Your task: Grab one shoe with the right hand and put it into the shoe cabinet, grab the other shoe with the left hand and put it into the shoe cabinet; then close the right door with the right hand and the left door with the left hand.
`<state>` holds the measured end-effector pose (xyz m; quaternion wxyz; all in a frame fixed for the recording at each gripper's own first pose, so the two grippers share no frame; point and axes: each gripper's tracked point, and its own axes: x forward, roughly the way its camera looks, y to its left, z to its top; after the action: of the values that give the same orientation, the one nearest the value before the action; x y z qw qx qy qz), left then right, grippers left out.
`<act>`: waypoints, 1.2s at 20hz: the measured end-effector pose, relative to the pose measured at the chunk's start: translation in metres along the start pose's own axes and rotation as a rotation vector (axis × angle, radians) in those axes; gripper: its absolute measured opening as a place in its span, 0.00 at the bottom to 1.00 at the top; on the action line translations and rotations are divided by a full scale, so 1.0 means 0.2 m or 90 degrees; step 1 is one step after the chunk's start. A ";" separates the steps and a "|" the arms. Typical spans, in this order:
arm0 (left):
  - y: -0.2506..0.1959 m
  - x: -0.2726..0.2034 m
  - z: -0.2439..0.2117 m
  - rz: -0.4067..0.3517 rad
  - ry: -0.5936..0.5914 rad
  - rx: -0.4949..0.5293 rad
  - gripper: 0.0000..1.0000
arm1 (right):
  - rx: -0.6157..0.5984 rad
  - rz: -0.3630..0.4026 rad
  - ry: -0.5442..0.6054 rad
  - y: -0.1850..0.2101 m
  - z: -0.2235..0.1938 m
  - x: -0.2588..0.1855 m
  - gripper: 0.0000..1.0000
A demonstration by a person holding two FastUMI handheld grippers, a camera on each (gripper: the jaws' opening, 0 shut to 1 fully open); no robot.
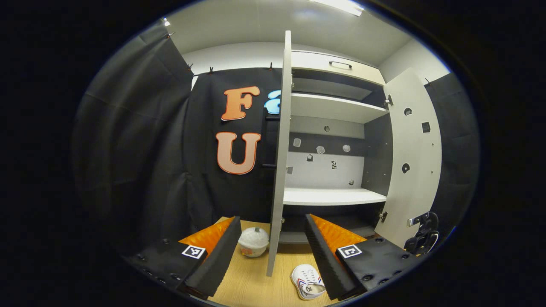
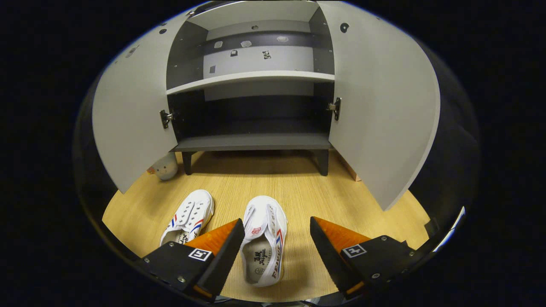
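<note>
**Right gripper poised over a shoe; several ways the pick could slip**

The right gripper [image 2: 275, 251] hangs with its jaws spread wide and nothing between the pads in contact. Between its fingers lies the right-hand canvas shoe [image 2: 264, 241], sole down on the wooden floor [image 2: 264, 179], toe toward 12 o'clock where the shoe cabinet [image 2: 251, 143] stands with both doors swung out. The second canvas shoe [image 2: 190, 215] rests at about 10 o'clock from the gripper, just beside the first.

The shoe sits closer to the left finger [image 2: 222, 251] than the right one, so closing from here may push it sideways or pinch only the soft upper, which could fold and slide out. Descending off-centre could also nudge the neighbouring shoe.

The right door [image 2: 384, 106] leans out at 2 o'clock; a wide swing toward the bottom shelf [image 2: 251, 142] could clip its edge.

The left gripper [image 1: 271, 249] is likewise released and empty, held higher. Its view looks along the left door [image 1: 279, 162] edge-on at 12 o'clock, with a shoe [image 1: 308, 280] at 5 o'clock and a small round white object [image 1: 253, 241] near the door's foot. Reaching down from there risks bumping that door.
</note>
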<state>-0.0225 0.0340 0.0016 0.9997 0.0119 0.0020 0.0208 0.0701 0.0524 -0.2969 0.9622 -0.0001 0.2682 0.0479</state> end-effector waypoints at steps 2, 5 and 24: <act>0.03 0.00 -0.02 0.008 0.005 0.005 0.96 | 0.004 -0.012 0.023 -0.03 -0.06 0.08 0.95; 0.06 0.00 -0.06 0.020 0.019 0.017 0.97 | 0.012 -0.010 0.062 -0.05 -0.14 0.15 0.95; 0.04 0.05 -0.14 0.021 0.045 0.026 0.99 | 0.025 0.006 0.127 -0.01 -0.18 0.12 0.01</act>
<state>-0.0137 0.0422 -0.0256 0.9981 0.0318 0.0375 0.0373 0.0728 0.0513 -0.3399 0.9303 0.0156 0.3634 0.0467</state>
